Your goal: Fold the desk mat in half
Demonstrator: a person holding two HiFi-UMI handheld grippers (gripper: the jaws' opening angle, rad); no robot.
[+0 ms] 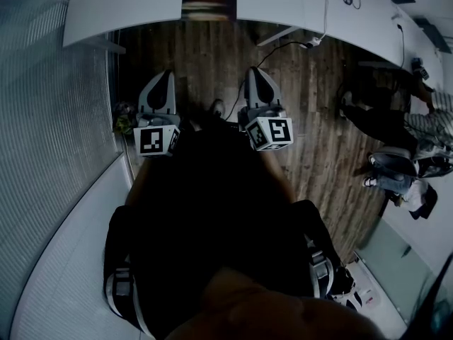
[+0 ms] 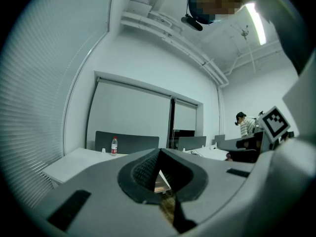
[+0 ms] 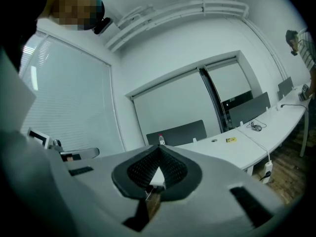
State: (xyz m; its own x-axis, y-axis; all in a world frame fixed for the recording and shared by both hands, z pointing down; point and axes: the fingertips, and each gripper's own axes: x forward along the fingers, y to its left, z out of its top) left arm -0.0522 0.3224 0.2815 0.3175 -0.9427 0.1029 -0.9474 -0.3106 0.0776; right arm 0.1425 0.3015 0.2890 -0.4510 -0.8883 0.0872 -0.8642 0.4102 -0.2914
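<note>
Head view reads dim on my end: the person's torso (image 1: 205,218) is a near-black mass, the wood floor (image 1: 212,62) is murky, and only the white desk (image 1: 127,2) is bright. Both gripper views are brighter, cool-toned. Ceiling strip light (image 2: 256,23) in left gripper view clips to white. Blinds (image 3: 74,98) glow evenly in the right one. Heavy fisheye everywhere, black corners, bowed lines. Near foreground soft, room behind sharper.

Left gripper (image 1: 167,76) and right gripper (image 1: 253,72): pale grey moulded shells, tapered toward the tip, each with a black inlay along the top. Each carries a white cube (image 1: 156,140) printed with black square markers. Pads (image 2: 144,172): dark, ribbed, set in black surrounds. Clothing (image 1: 205,211): dark, no pattern discernible.
</note>
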